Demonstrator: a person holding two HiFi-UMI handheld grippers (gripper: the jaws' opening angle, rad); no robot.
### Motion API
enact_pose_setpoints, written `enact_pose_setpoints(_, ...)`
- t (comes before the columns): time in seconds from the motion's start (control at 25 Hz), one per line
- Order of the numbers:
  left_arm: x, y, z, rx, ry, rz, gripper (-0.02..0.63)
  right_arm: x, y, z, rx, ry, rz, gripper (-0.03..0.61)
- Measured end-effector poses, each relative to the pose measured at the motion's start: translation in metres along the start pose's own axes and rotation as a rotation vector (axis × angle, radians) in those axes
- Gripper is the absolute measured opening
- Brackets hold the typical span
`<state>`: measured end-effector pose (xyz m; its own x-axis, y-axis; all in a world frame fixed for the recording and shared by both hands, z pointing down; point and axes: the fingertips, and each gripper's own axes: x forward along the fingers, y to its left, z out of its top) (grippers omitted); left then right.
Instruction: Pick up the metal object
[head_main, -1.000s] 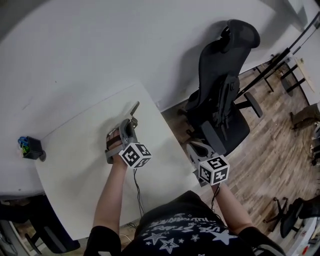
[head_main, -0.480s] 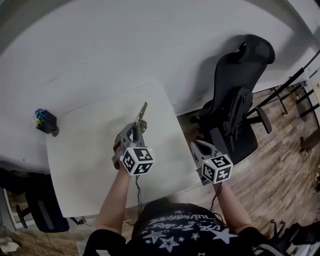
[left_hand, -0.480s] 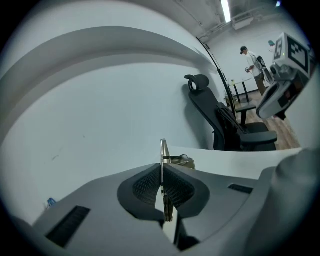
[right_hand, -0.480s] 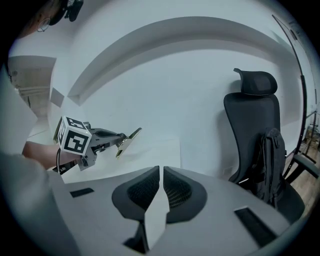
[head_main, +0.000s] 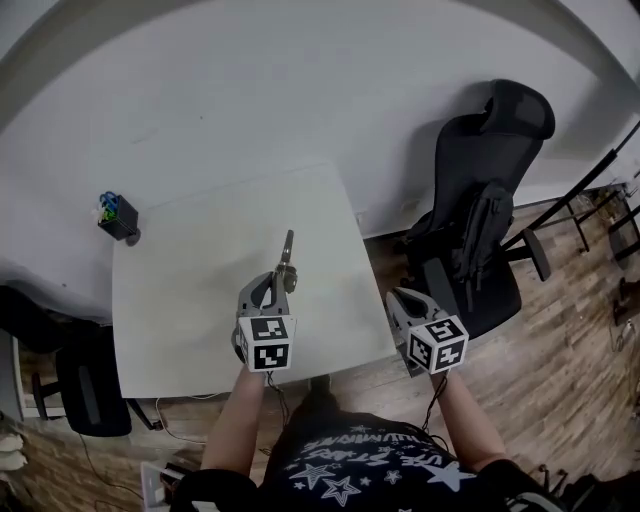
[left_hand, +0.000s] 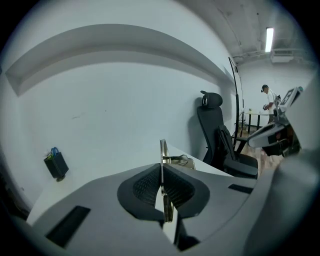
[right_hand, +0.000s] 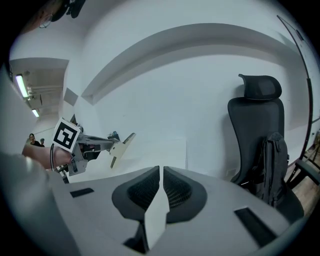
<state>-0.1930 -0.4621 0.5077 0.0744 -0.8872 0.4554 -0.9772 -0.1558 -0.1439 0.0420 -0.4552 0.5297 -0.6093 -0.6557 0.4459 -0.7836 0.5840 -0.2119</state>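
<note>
Holding the metal object (head_main: 288, 252) is the left gripper (head_main: 279, 284), and that settles most of the job. In the left gripper view the jaws are pinched tight on a thin flat plate seen edge-on, with its far end sticking out past the pads. The right gripper view shows the same piece from the side: a pale, angular bit of metal jutting from the left gripper's tips, and it looks to be up in the air, not lying on the desk (head_main: 180, 290). From the head view it hangs over the desk's right half, near the middle, though how high it sits above the surface can't be judged from there.

The right gripper (right_hand: 161, 172) is off to the side, past the desk's right edge and in front of the black office chair (head_main: 480, 230). Its jaws are drawn together with nothing between them, so it plays no part in the grasp.

As a judgement, the pick-up looks done or nearly so: the grip is made and the object seems lifted. What may be left is only carrying it clear and steady. A small black holder (head_main: 118, 216) at the desk's far left corner is well apart from all this.
</note>
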Motion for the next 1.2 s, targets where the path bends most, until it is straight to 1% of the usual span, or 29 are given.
enact_pose_setpoints(0.16,-0.045,-0.018,-0.008,-0.077,-0.017,0.017,0.023,-0.033,0.005,-0.011,-0.013,-0.008,0.025,0.055)
enact_pose_setpoints(0.24,-0.066,-0.032,-0.013,-0.105,-0.026,0.021,0.023,-0.05,0.006,-0.019,-0.014,-0.014,0.034,0.055)
enact_pose_setpoints(0.36,-0.092,-0.046,-0.025,-0.135,-0.016,0.018,0.023,-0.069,0.012,-0.026,-0.012,-0.019,0.039,0.055)
enact_pose_setpoints(0.6,-0.151,-0.068,-0.052,-0.152,-0.033,0.024,0.023,-0.114,0.037,-0.051,-0.035,-0.046,0.046,0.055)
enact_pose_setpoints(0.76,-0.181,-0.079,-0.069,-0.169,-0.039,0.034,0.023,-0.142,0.05,-0.067,-0.046,-0.061,0.048,0.055)
enact_pose_setpoints(1.0,-0.23,-0.096,-0.089,-0.166,-0.05,0.055,0.023,-0.186,0.071,-0.093,-0.088,-0.064,0.055,0.055)
enact_pose_setpoints(1.2,-0.264,-0.118,-0.106,-0.178,-0.047,0.058,0.023,-0.218,0.081,-0.115,-0.086,-0.057,0.061,0.055)
